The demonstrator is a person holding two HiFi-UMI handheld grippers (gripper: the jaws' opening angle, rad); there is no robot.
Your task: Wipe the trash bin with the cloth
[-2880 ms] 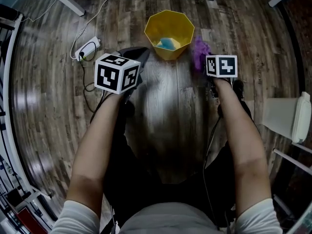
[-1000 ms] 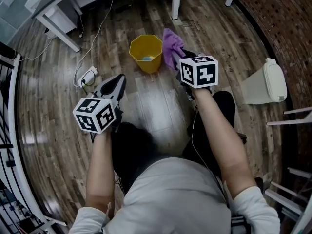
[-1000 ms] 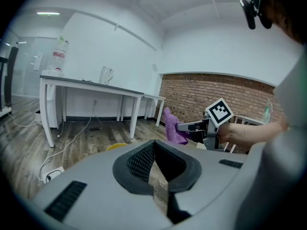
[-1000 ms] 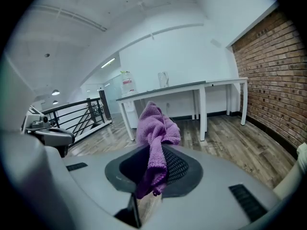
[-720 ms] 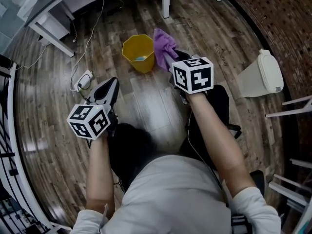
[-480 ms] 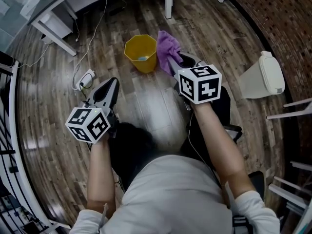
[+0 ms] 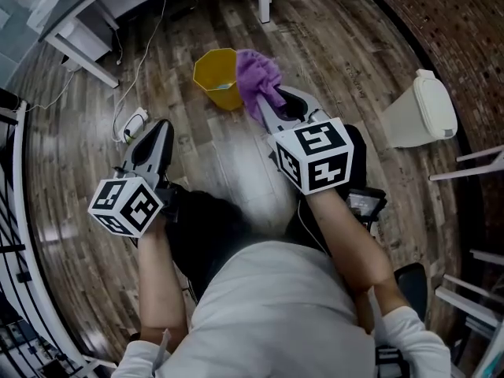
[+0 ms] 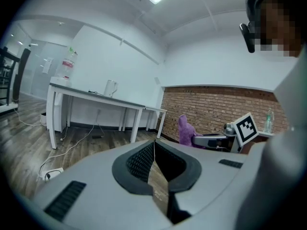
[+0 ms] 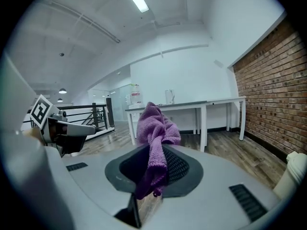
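Note:
A yellow trash bin (image 7: 214, 71) stands on the wood floor, with something blue inside it. My right gripper (image 7: 261, 107) is shut on a purple cloth (image 7: 254, 77); the cloth bunches up above the jaws (image 9: 156, 126). That gripper is held level in the air, and in the head view its cloth overlaps the bin's right side. My left gripper (image 7: 160, 126) is shut with nothing in it, left of and nearer than the bin. In the left gripper view the closed jaws (image 8: 154, 143) point toward white tables, and the right gripper (image 8: 211, 140) with the cloth (image 8: 184, 130) shows at the right.
A white lidded bin (image 7: 420, 120) stands at the right by the brick wall (image 7: 465, 22). A power strip (image 7: 128, 121) with cables lies left of the yellow bin. White table legs (image 7: 79, 57) stand at the back. The person's body fills the lower middle.
Both grippers have risen and come closer to the camera. The yellow bin looks smaller and farther off than at first. The cloth stays in the right gripper, and the left gripper stays shut.

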